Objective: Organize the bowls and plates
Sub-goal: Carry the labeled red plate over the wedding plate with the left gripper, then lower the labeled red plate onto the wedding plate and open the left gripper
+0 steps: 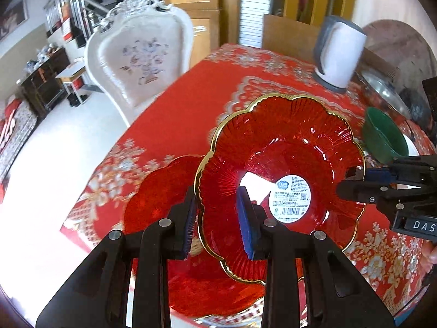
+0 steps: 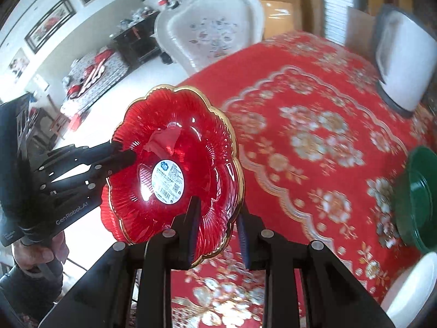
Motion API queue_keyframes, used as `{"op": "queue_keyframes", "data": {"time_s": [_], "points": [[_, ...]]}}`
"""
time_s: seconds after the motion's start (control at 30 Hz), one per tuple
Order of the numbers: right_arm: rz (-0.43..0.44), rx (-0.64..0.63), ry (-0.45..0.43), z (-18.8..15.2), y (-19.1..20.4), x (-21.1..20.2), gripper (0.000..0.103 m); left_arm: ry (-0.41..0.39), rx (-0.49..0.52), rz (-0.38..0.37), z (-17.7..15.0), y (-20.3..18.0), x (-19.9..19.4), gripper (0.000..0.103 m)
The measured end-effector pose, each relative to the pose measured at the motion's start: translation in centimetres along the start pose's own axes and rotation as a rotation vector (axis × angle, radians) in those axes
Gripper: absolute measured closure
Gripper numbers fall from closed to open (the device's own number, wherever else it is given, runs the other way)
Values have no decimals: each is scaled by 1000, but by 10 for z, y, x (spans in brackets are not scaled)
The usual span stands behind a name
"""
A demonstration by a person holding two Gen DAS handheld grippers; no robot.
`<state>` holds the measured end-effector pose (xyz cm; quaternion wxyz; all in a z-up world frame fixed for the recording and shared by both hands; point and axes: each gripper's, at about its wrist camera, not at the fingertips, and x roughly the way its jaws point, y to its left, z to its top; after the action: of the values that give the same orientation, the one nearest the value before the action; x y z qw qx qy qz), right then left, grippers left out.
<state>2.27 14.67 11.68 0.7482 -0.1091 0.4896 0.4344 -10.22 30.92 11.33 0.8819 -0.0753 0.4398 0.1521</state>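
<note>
A red glass flower-shaped plate [image 1: 284, 169] with a gold rim and a white label is held up off the table, tilted. My left gripper [image 1: 218, 221] has its fingers around the plate's left rim. My right gripper [image 2: 217, 227] has its fingers around the opposite rim of the plate [image 2: 174, 164]; it also shows in the left wrist view [image 1: 355, 180]. A second red plate [image 1: 164, 207] lies on the table below. A green bowl [image 1: 382, 134] rests on a white plate [image 2: 409, 289] at the right.
A red patterned tablecloth [image 1: 191, 104] covers the table. A white and grey kettle [image 1: 338, 54] stands at the far side, with a metal pan [image 1: 382, 90] beside it. A white ornate chair [image 1: 136, 52] stands at the table's far left edge.
</note>
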Motion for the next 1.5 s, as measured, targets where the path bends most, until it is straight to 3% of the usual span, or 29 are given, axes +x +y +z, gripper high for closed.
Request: {"op": "queue_keyframes", "data": {"time_s": [0.37,0.77,1.17,1.5], "points": [[42,-75,46,13,46,34,76,35,-75,48,-25,48,0,75],[35,-99,125,13,63,76,73,103,-94,64,-39,64,27,75],[-32,-127,168,5,71,92,72,153,-75,72,-45,61,50,75],[-113,-189,165,1,81,103,71,144,-65,131,-45,62,59,75]]}}
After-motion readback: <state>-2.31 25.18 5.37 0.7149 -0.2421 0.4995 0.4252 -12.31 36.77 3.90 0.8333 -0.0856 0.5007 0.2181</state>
